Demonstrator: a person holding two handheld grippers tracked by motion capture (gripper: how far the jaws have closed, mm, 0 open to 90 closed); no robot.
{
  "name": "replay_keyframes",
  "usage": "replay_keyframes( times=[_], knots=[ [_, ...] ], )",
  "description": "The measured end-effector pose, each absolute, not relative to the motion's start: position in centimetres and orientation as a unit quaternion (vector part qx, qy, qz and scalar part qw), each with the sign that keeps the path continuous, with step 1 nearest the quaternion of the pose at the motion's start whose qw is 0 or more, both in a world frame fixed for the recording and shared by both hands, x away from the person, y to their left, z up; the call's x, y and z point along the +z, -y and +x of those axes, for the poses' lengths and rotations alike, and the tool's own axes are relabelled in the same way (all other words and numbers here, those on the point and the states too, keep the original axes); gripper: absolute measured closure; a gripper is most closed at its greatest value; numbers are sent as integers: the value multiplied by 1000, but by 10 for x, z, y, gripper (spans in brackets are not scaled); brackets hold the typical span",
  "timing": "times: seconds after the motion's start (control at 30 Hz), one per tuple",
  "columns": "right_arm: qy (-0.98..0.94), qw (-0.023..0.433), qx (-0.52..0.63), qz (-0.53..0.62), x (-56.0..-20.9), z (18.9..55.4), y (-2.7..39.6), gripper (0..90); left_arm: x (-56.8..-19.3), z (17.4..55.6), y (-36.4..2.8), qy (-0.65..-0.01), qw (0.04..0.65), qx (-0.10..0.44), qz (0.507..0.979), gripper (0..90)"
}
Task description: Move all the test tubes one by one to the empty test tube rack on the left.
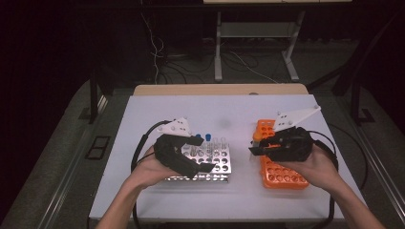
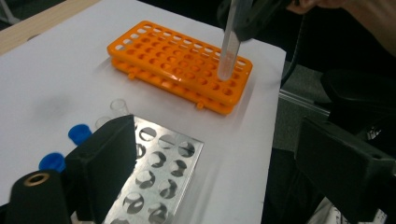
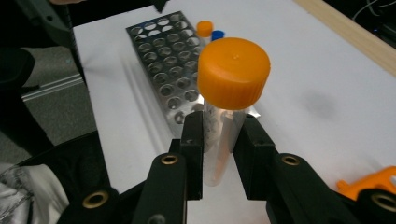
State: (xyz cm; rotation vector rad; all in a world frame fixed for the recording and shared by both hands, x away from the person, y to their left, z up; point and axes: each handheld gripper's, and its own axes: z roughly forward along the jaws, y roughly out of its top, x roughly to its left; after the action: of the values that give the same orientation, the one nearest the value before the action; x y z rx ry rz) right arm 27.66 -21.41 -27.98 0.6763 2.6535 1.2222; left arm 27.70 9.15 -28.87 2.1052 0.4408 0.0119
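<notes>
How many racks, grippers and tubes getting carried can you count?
Racks: 2, the orange rack and the silver rack
Grippers: 2, the left gripper and the right gripper
Carried tubes: 1, the orange-capped tube, pinched in the right gripper
Total: 5

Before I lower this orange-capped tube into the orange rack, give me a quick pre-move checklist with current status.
1. Right claw shut on the tube, both pads on its wall: ok.
2. Orange cap seated on the tube: ok.
3. Tube tip above the orange rack, near its end: ok.
4. Tip lined up with one hole: cannot tell.
5. Left claw open, nothing between its jaws, over the metal rack, apart from the orange rack: ok.
6. Tube upright: not ok, slightly tilted.
</notes>
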Motion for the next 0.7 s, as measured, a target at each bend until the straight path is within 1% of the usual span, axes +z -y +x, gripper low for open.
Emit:
replay_keyframes(
  times=[0.17,0.27,0.53,0.7],
  knots=[
    [-889,58,404,209,-283,272,201,739,-284,278,-84,-168,478,-1,862,147],
    [-893,49,401,200,-287,270,192,739,-282,278,-78,-161,480,-5,862,177],
    [-899,34,399,178,-295,266,173,739,-278,279,-65,-140,482,-15,865,280],
    [-903,27,397,162,-297,262,161,738,-278,278,-58,-125,482,-21,867,375]
  ],
)
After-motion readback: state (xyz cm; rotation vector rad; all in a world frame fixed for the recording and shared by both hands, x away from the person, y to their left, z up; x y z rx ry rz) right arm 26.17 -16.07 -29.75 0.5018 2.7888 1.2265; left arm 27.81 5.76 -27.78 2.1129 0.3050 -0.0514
